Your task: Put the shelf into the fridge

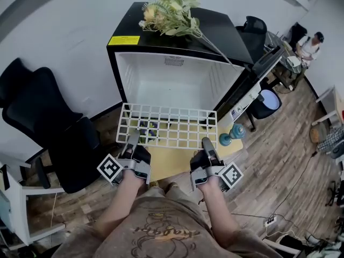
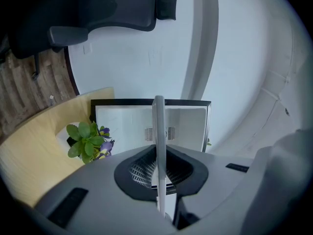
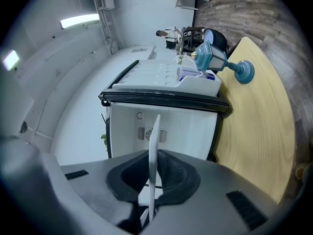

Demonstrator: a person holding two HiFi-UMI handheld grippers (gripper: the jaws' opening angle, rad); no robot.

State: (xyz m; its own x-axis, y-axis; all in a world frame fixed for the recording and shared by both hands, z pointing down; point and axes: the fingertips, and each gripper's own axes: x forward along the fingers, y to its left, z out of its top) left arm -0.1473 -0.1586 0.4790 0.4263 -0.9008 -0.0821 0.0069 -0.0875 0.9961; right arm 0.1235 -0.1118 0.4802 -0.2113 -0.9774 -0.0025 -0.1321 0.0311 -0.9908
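Observation:
A white wire shelf (image 1: 169, 126) hangs level in front of a small black fridge (image 1: 177, 79) whose white inside stands open and bare. My left gripper (image 1: 131, 142) is shut on the shelf's near left edge, and my right gripper (image 1: 206, 144) is shut on its near right edge. In the left gripper view the shelf (image 2: 159, 146) shows edge-on between the jaws, with the fridge (image 2: 151, 126) straight ahead. The right gripper view shows the same thin shelf edge (image 3: 153, 155) before the fridge opening (image 3: 166, 129).
A light wooden table (image 1: 177, 157) lies under the shelf, with a small potted plant (image 2: 88, 141) and a blue lamp-like ornament (image 1: 232, 135) on it. A flower bunch (image 1: 172, 15) lies on the fridge top. A black office chair (image 1: 48, 128) stands left; the open fridge door (image 1: 252, 85) is right.

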